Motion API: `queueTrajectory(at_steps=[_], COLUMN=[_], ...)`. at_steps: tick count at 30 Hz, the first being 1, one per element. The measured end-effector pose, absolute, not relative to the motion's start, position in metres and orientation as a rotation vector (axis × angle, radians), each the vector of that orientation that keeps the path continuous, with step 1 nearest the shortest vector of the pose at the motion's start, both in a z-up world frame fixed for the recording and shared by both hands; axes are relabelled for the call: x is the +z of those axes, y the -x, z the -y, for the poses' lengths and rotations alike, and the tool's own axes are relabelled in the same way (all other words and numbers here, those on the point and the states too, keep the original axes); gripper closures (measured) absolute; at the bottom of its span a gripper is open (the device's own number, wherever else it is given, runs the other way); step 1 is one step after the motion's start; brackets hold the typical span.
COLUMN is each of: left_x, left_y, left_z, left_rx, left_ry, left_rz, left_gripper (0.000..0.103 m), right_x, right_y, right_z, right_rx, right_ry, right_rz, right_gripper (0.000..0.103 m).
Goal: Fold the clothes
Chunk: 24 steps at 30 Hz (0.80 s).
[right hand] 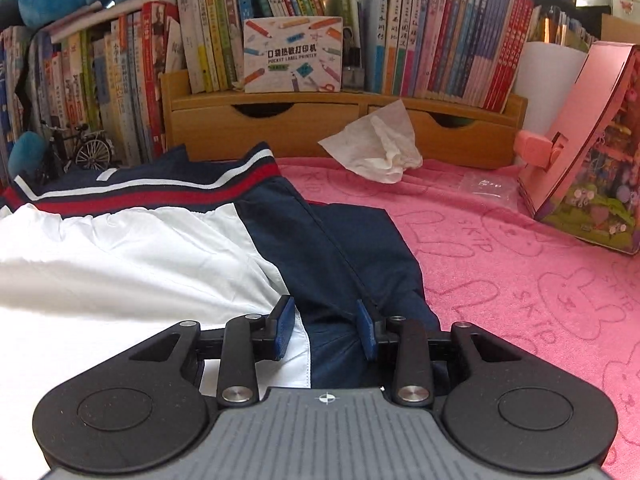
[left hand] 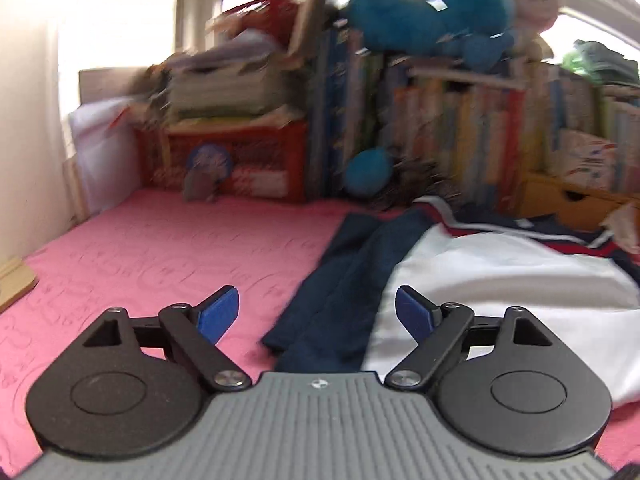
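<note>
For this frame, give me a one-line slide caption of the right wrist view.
Right gripper closed on a bunched navy fold of the navy-and-white jacket on the pink blanket.

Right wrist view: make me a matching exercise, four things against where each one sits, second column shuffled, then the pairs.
Things:
1. crumpled tissue
2. label printer box
3. model bicycle
4. pink box

Places:
A. far left, at the foot of the books
B. leaning at the right edge of the pink cover
C. on the pink cover, in front of the wooden drawers
D. upright on top of the wooden drawers, before the books

Pairs: 1-C, 2-D, 3-A, 4-B
</note>
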<state>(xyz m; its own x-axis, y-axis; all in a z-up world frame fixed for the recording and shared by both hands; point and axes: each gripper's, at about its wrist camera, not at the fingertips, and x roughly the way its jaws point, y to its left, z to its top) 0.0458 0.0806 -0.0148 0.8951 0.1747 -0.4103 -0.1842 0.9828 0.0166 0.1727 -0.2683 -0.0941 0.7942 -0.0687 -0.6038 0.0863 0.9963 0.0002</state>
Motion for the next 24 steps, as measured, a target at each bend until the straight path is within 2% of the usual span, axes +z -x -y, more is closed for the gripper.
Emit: queueTrajectory(at_steps=[2, 5, 8, 9, 11, 14, 18, 22, 23, 24], left_x=[-0.005, -0.018, -0.043, -0.05, -0.058, -0.064, -0.075, -0.059, -0.053, -0.043], left_y=[-0.052, -0.087, -0.13, -0.143, -0.157, -0.168, -0.175, -0.171, -0.168, -0.161], left_z=[-0.042, 0.003, 0.02, 0.019, -0.002, -0.041, -0.098, -0.14, -0.138, -0.129], left_rx=[0.024, -0.131, -0.087, -0.048, 0.042, 0.178, 0.38, 0.385, 0.376, 0.326], left_ry=[-0.066, -0.124, -0.159, -0.167, -0.168, -0.163, -0.191, -0.021, -0.02, -0.024], left_rz=[-0.425, -0.519, -0.618, -0.643, -0.653, -0.659, -0.659, -0.739, -0.736, -0.705], left_gripper=[0.008, 0.008, 0.019, 0.019, 0.017, 0.0, 0.0, 0.0, 0.007, 0.019], right_x=[-0.094, -0.093, -0.093, -0.093, -0.094, -0.094, -0.095, -0.096, -0.095, -0.094], right_y=[-0.174, -0.174, -0.174, -0.174, -0.174, -0.174, -0.174, -0.175, -0.175, -0.175], right_z=[0.271, 0.27, 0.27, 0.27, 0.27, 0.269, 0.269, 0.269, 0.267, 0.264], right_rx=[-0.073, -0.073, -0.074, -0.073, -0.074, -0.074, -0.071, -0.064, -0.07, -0.078], right_ry=[-0.049, -0.045, -0.044, -0.045, -0.043, -0.034, -0.028, -0.026, -0.001, 0.032], right_rz=[-0.649, -0.649, -0.649, -0.649, -0.649, -0.649, -0.649, -0.651, -0.65, -0.649], right_gripper=[0.066, 0.066, 0.066, 0.066, 0.066, 0.065, 0.065, 0.063, 0.062, 0.061])
